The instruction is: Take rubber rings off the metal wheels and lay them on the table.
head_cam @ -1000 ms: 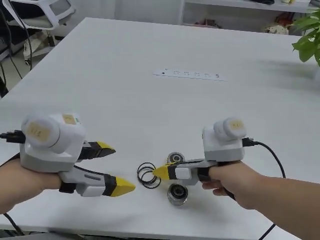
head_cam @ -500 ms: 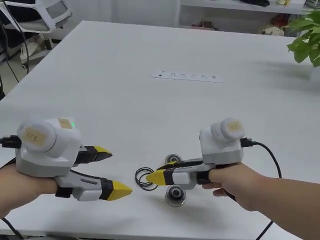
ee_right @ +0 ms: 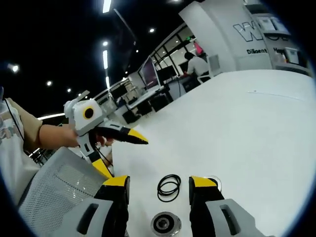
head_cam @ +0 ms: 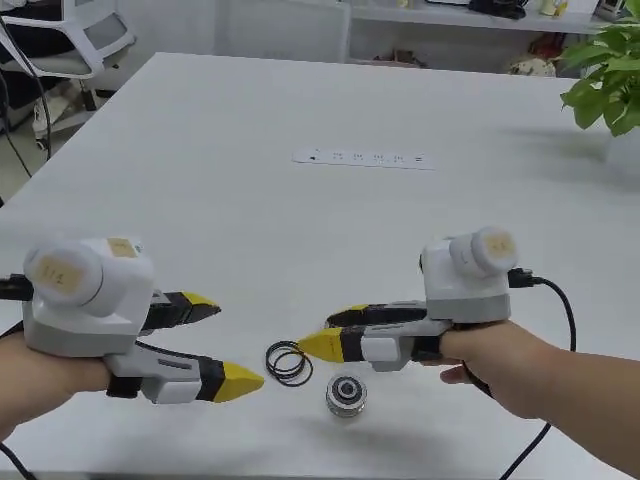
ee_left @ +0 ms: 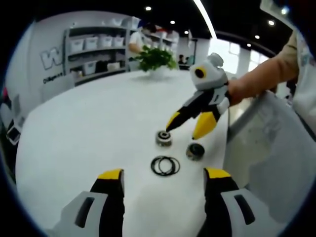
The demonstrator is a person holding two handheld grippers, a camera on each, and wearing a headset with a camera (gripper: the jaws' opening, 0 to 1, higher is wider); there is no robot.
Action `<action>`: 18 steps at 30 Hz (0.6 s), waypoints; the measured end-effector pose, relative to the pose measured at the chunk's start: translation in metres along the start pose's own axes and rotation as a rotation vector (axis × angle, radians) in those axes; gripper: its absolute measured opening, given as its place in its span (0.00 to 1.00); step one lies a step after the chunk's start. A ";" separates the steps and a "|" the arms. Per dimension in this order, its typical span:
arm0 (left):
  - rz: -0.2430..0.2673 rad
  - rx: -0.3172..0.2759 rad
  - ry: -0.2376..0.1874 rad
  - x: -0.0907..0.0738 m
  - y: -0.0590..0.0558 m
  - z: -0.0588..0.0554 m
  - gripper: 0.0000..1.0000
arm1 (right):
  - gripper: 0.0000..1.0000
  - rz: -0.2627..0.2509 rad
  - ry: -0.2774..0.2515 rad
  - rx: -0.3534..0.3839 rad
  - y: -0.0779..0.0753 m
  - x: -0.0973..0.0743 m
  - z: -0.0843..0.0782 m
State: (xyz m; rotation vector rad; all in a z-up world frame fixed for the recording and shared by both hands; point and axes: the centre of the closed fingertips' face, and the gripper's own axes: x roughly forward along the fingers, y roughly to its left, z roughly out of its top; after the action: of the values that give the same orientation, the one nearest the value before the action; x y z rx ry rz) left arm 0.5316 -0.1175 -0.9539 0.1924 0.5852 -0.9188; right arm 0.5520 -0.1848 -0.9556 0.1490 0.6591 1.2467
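Nearest me a wheel (head_cam: 346,393) sits on the table (head_cam: 250,200), probably stripped already. Just past it the rings (head_cam: 288,362) lie flat. My left tongs (head_cam: 237,342) and right tongs (head_cam: 315,332) flank them, both gaping and empty, with the right aimed at the far wheel (ee_left: 163,138).

You're in an open-plan office that doubles as a lab. The wide white table (head_cam: 300,110) has a power strip (head_cam: 363,158) lying on its middle. Off the table's far left corner stands a wheeled office chair (head_cam: 90,30); past its far edge run open shelves (head_cam: 470,14), and a potted plant (head_cam: 605,70) sits by its far right corner. In the right gripper view, beyond the table, desk monitors (ee_right: 150,71) and a seated person (ee_right: 197,63) show under ceiling strip lights (ee_right: 105,59), with large wall lettering (ee_right: 256,32).
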 end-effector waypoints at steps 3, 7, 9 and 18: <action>0.003 0.001 -0.003 -0.002 0.000 0.002 0.66 | 0.50 -0.009 -0.008 -0.019 -0.001 -0.008 0.002; 0.009 0.001 -0.011 -0.004 0.002 0.006 0.66 | 0.54 -0.027 -0.021 -0.042 -0.003 -0.020 0.004; 0.011 0.000 -0.014 -0.005 0.002 0.007 0.67 | 0.57 -0.039 -0.023 -0.055 -0.006 -0.025 0.004; 0.016 0.000 -0.028 -0.006 0.003 0.014 0.67 | 0.67 -0.080 -0.030 -0.096 -0.013 -0.049 0.000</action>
State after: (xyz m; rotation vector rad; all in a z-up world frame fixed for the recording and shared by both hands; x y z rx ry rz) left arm 0.5369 -0.1175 -0.9390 0.1839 0.5574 -0.9050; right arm 0.5552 -0.2340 -0.9426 0.0610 0.5729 1.1947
